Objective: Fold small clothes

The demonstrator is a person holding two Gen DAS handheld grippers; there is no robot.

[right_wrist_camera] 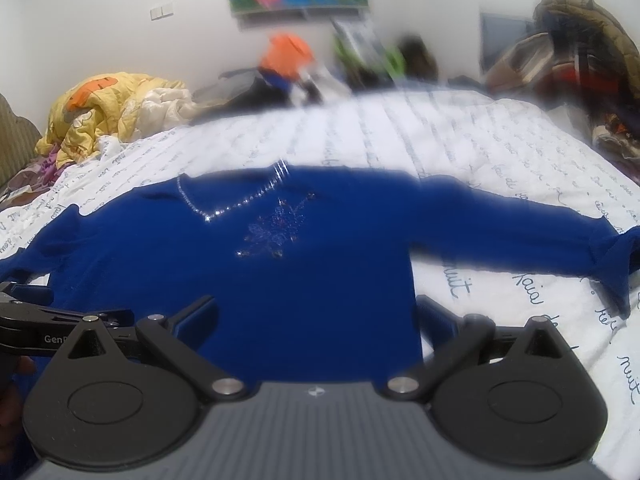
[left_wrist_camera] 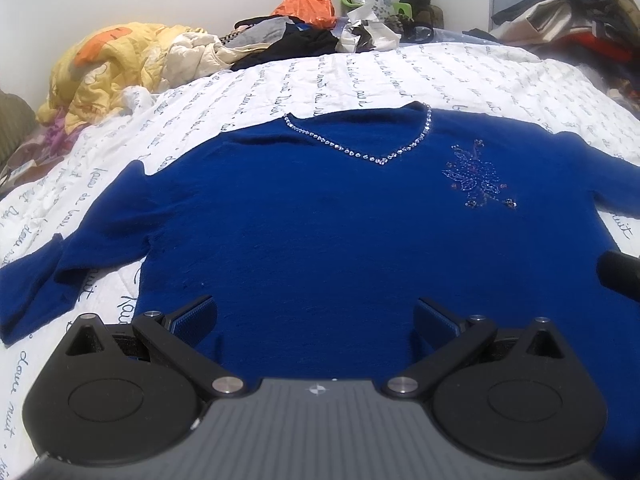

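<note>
I am holding my left gripper (left_wrist_camera: 316, 320) low over the hem of the blue sweater (left_wrist_camera: 320, 220), its fingers spread wide with nothing between them. The sweater is lying face up and flat across the middle of the frame on the white bedspread (left_wrist_camera: 460, 76) printed with script, its rhinestone V-neck (left_wrist_camera: 376, 156) pointing toward me and a beaded flower (left_wrist_camera: 476, 178) sitting to the right of it. One sleeve is trailing off to the lower left. My right gripper (right_wrist_camera: 316, 320) is likewise gaping wide and empty, hovering over the sweater's lower right corner, where the side edge is running down between its fingers; the other sleeve is stretching out to the right edge of that frame. That view is blurred toward the top. Part of the left tool is poking in at the left edge of the right wrist view. Clutter is crowding the far side of the bed: a yellow quilt (left_wrist_camera: 116, 60) heaped at the upper left, an orange bag (left_wrist_camera: 306, 2) and dark clothes at the top centre, and a pile of coats (left_wrist_camera: 576, 12) at the upper right. Nothing is lying on the sweater itself.
</note>
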